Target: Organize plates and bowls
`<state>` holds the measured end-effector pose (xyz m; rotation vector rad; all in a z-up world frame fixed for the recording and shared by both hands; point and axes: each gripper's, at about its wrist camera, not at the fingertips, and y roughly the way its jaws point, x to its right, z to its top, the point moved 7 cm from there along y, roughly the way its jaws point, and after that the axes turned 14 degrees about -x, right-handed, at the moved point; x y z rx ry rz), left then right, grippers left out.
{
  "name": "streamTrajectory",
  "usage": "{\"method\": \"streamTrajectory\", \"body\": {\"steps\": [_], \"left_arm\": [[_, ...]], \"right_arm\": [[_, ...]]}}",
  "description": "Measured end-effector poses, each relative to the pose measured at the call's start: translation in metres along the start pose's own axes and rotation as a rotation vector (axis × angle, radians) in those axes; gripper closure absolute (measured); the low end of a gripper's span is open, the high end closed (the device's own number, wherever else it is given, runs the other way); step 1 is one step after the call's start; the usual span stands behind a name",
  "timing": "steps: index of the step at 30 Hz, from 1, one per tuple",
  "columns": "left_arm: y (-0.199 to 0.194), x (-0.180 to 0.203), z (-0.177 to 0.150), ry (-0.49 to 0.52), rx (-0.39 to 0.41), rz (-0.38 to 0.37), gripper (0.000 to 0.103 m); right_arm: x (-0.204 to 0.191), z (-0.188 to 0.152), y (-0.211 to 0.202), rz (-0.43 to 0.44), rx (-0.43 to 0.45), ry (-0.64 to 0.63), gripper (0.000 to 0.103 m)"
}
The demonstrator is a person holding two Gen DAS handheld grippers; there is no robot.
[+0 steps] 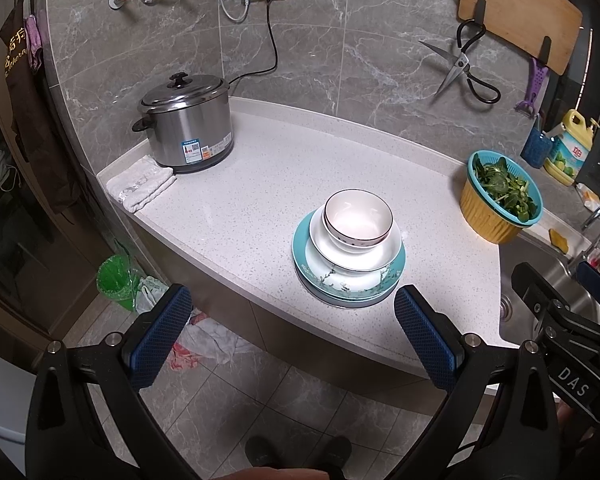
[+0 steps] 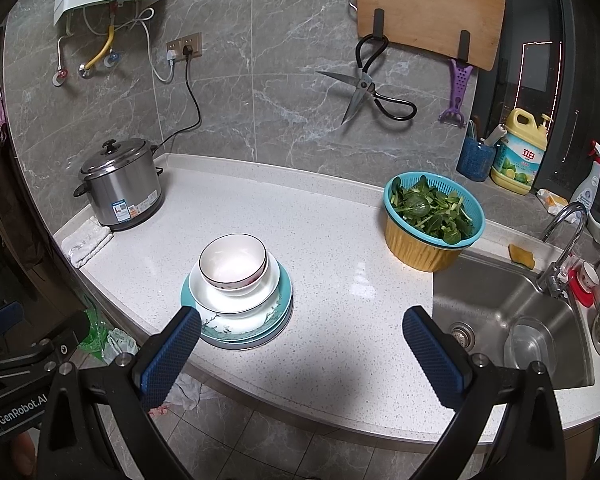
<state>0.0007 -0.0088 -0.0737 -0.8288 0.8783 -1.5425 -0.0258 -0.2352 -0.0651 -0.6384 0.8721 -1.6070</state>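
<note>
Blue-padded fingers (image 1: 422, 332), left gripper (image 1: 292, 328): spread wide, holding nothing, poised over the near edge of the tabletop (image 1: 236, 208), short of the crockery.

Right gripper (image 2: 300, 344): fingers likewise wide apart and empty, near edge of the tabletop, with the stack just beyond its left finger.

Stack of crockery, near-centre of the tabletop, one item nested on another by size:
- Teal-rimmed plate (image 1: 394, 276) with a branch-and-blossom pattern, largest visible piece, with at least one further rim showing under it; count uncertain.
- White shallow dish (image 1: 392, 246) resting on the plate, smaller, so it sits inside the rim.
- Small bowl (image 1: 358, 216), dark line at the lip, upright in the dish, topmost, probably because it is the narrowest.

Judgement: widest below and smallest on top keeps the pile steady; sorting appears complete or nearly so, and both grippers stand clear.

Other fixtures:
- Steel cooker pot (image 1: 186, 120), far left, plugged into the wall.
- Folded white cloth (image 1: 142, 182), just beside the pot.
- Colander of greens (image 2: 434, 208) nested in a yellow basin, far right.
- Sink (image 2: 496, 312), right of the tabletop.
</note>
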Motion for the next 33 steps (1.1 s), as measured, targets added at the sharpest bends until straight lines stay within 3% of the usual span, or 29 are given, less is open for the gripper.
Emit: {"method": "streamTrajectory", "body": {"steps": [33], "left_arm": [[0.015,0.0,0.004,-0.002,-0.005,-0.01,0.0]], "right_arm": [[0.006,0.001,0.003,0.004,-0.008,-0.009,0.0]]}}
